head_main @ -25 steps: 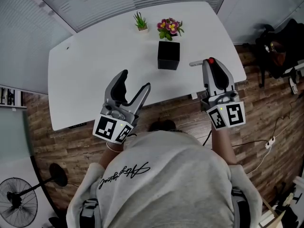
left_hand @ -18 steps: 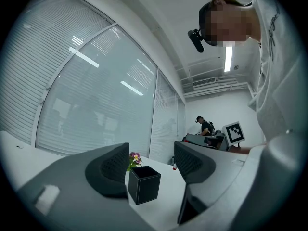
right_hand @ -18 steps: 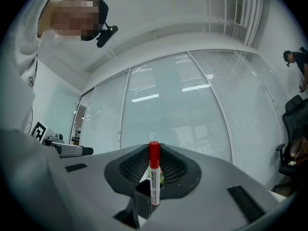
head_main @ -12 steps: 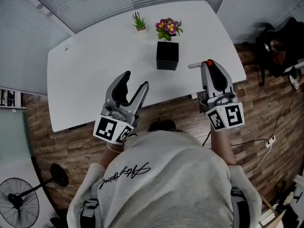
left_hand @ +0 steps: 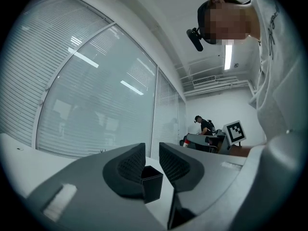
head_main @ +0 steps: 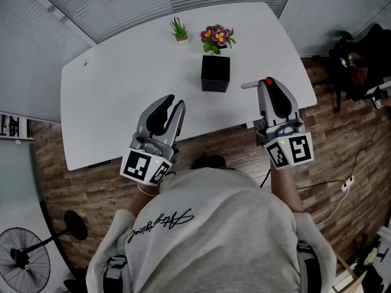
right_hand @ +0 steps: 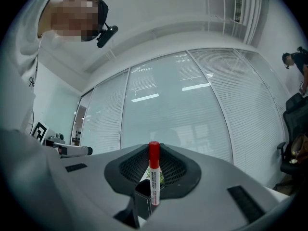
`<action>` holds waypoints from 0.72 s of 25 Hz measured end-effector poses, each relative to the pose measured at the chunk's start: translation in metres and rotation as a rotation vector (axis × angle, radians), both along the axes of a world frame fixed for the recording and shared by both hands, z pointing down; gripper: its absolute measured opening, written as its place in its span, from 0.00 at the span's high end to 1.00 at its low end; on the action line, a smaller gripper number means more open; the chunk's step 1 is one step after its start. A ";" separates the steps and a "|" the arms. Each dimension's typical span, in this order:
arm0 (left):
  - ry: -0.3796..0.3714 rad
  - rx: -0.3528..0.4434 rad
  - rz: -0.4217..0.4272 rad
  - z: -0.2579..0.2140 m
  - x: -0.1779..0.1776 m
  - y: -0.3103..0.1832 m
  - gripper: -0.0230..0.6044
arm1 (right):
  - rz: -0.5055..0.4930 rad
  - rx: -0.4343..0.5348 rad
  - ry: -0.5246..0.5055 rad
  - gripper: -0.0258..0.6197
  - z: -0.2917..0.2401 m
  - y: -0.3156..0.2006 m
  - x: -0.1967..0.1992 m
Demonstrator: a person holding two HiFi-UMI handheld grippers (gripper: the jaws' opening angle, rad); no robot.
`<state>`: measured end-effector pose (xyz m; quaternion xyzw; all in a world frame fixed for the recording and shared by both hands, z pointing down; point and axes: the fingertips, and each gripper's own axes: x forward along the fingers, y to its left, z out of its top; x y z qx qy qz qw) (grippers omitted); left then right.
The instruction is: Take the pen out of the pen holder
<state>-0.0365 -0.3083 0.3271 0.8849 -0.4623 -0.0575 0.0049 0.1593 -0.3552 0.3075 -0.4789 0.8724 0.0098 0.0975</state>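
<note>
Change: left gripper (head_main: 175,103) fingers just narrowed from wide apart to a slim gap, nothing between them; right gripper (head_main: 270,87) unmoved.
Meaning: pen already clear of pen holder (head_main: 215,73); task looks done.
Right fingers: pinching pen (right_hand: 153,174).
Pen: white barrel, red cap, upright, above near desk (head_main: 122,90) edge.

pen (right_hand: 153,173): label print too small to read. pen holder (right_hand: 141,196): in the right gripper view mostly hidden behind the pen and the right gripper (head_main: 270,85); inside too dark to tell. fan (head_main: 23,260): cut off by the left edge. distant person (left_hand: 207,125): too small for detail.
</note>
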 end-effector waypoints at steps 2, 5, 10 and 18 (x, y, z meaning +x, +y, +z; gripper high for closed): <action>-0.003 -0.006 -0.010 0.001 -0.001 -0.002 0.87 | 0.000 -0.001 0.000 0.87 0.000 -0.001 0.000; -0.004 -0.010 -0.021 0.002 -0.003 -0.004 0.91 | -0.001 -0.002 -0.001 0.87 0.001 -0.002 0.001; 0.001 -0.013 -0.039 0.002 -0.006 -0.007 0.95 | -0.003 -0.002 -0.002 0.87 0.001 -0.004 0.000; 0.014 -0.013 -0.051 0.001 -0.012 -0.011 0.96 | -0.009 0.002 0.003 0.87 0.001 -0.007 -0.004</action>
